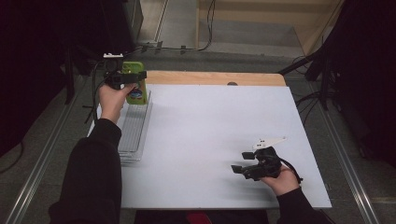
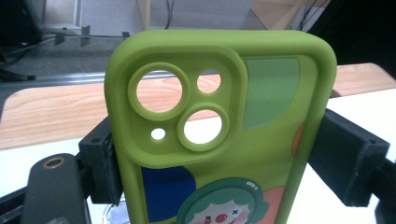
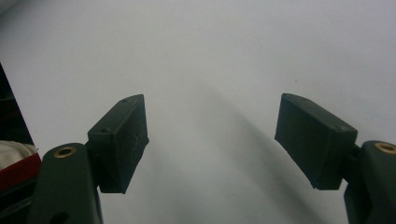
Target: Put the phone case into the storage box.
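While the green phone case (image 1: 136,83) is held upright at the far left corner of the white board (image 1: 205,135), it is clamped by its two long sides between the jaws of the left gripper (image 1: 125,79). In the left gripper view the case (image 2: 243,140) is seen from the back — camera cut-outs at the top, a clown face printed near the bottom — and each black jaw is pressed flat against one edge. Just below the case a clear ribbed rack (image 1: 134,128) is laid along the board's left edge, under the left forearm. The right gripper (image 1: 243,163) is held low near the board's right front corner, well apart from the case; its jaws are spread wide with nothing between them, and only bare white surface is seen past them in the right gripper view (image 3: 212,135). The wide middle of the board is left free, and a strip of wooden tabletop (image 1: 215,77) is exposed beyond the far edge.
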Demonstrator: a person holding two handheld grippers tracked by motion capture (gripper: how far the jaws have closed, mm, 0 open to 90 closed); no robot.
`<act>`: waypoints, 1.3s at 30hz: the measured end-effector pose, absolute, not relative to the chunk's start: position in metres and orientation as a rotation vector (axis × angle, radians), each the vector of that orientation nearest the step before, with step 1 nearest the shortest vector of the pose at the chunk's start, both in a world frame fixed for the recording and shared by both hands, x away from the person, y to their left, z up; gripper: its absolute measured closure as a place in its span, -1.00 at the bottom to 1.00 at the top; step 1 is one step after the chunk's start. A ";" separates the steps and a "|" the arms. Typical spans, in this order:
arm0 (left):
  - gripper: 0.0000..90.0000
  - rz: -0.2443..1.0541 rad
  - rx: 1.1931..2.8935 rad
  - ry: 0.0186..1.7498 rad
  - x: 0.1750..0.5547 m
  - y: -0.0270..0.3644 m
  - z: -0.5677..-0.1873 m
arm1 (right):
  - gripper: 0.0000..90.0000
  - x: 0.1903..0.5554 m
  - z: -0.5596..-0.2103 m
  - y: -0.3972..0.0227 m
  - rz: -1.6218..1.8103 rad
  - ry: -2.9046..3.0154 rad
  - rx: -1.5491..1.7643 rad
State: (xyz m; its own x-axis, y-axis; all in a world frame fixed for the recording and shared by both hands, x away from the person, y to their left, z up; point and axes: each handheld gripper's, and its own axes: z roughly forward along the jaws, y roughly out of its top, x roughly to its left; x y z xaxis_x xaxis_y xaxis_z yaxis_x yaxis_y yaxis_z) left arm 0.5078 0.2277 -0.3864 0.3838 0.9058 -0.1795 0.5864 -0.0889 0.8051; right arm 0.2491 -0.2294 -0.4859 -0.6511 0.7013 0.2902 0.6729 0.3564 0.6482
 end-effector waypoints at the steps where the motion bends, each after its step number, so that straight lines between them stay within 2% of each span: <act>1: -0.62 0.469 1.788 1.306 0.508 0.227 -0.388 | -0.48 0.249 -0.486 -0.229 1.192 2.557 1.296; 28: -0.65 0.488 1.878 1.323 0.518 0.226 -0.422 | -0.48 0.249 -0.488 -0.229 1.190 2.568 1.295; 33: -0.79 0.432 1.849 1.341 0.520 0.226 -0.423 | -0.48 0.249 -0.488 -0.229 1.189 2.566 1.299; 36: -0.79 0.472 1.881 1.339 0.519 0.224 -0.423 | -0.48 0.249 -0.488 -0.229 1.190 2.567 1.298; 39: -0.83 0.447 1.869 1.349 0.519 0.226 -0.422 | -0.48 0.249 -0.488 -0.229 1.190 2.568 1.294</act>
State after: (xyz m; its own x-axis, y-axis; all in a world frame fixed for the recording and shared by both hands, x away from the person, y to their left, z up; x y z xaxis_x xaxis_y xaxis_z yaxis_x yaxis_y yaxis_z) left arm 0.5193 0.2257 -0.4224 0.3769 0.9138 -0.1516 0.6420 -0.1397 0.7538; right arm 0.2495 -0.2290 -0.4884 -0.6539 0.6974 0.2934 0.6747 0.3620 0.6433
